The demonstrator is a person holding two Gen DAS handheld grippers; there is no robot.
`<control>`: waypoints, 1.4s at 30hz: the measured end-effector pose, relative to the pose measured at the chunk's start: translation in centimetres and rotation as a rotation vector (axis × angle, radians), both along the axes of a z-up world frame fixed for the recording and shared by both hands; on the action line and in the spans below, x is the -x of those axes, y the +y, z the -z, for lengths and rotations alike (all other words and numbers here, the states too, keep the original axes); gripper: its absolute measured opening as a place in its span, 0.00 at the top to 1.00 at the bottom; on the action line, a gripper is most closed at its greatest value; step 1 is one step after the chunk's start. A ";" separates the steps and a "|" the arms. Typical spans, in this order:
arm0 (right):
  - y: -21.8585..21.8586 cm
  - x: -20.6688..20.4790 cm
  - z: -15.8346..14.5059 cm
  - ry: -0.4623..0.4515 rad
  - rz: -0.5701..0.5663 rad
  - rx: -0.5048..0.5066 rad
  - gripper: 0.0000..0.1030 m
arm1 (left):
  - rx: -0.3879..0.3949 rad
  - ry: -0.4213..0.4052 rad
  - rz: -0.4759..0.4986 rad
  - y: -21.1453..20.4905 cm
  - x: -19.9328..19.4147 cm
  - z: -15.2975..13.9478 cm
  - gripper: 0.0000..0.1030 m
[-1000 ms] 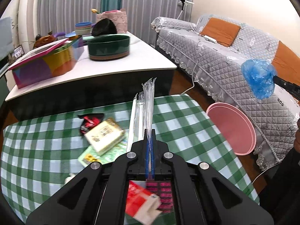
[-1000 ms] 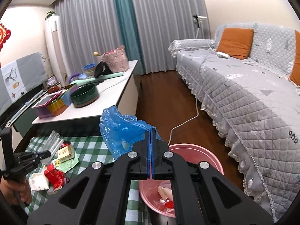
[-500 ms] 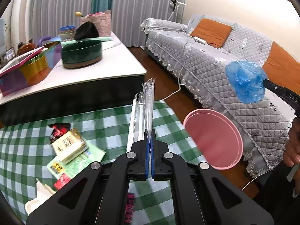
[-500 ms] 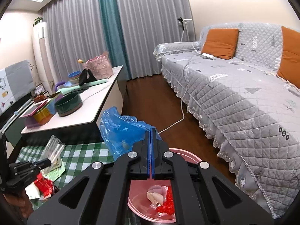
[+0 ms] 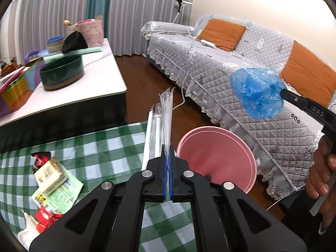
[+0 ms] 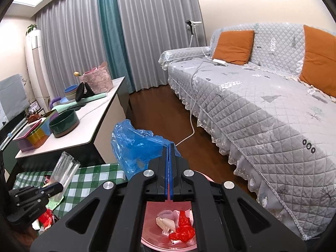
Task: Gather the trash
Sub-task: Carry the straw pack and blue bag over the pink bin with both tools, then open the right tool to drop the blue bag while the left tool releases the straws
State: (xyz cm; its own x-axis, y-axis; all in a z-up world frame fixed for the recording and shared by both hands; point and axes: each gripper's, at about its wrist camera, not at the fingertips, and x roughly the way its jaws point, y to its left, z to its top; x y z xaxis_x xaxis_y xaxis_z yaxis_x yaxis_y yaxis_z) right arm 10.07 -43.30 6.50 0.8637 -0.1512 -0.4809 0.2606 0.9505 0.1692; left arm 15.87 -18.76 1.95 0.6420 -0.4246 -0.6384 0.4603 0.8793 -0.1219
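Note:
My left gripper (image 5: 167,147) is shut on a clear plastic wrapper (image 5: 162,113) and holds it above the green checked table (image 5: 109,147), near the pink bin (image 5: 218,157). My right gripper (image 6: 169,145) is shut on a crumpled blue plastic bag (image 6: 136,145) and holds it over the pink bin (image 6: 168,229), which has red and white scraps inside. The blue bag (image 5: 256,92) also shows in the left wrist view, high above the bin. More trash lies on the table: a yellow box (image 5: 49,173), a green packet (image 5: 61,195), red wrappers (image 5: 45,217).
A white low table (image 5: 88,79) with a green bowl (image 5: 62,74) and coloured boxes stands behind the checked table. A grey quilted sofa (image 5: 241,79) with orange cushions runs along the right. A white cable (image 6: 189,130) lies on the dark wooden floor.
My left gripper has carried the clear wrapper to the right, toward the pink bin. My right gripper with the blue bag has moved over the bin, whose inside now shows.

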 end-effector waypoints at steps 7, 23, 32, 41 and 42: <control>-1.5 0.2 0.5 0.010 0.031 -0.045 0.99 | -0.014 0.007 0.035 -2.4 0.3 0.4 0.99; -2.9 -0.3 1.8 0.061 0.080 -0.060 0.99 | -0.031 0.055 0.107 -7.8 -0.3 3.0 0.99; -4.2 -0.6 2.8 0.097 0.125 -0.083 0.95 | -0.062 0.064 0.121 -10.0 -0.8 4.1 0.99; -4.7 -0.9 4.0 0.144 0.154 -0.091 0.54 | -0.047 0.129 0.130 -10.4 -1.7 4.7 0.73; -4.8 -0.9 3.9 0.143 0.157 -0.093 0.53 | -0.043 0.129 0.128 -10.3 -1.7 4.6 0.73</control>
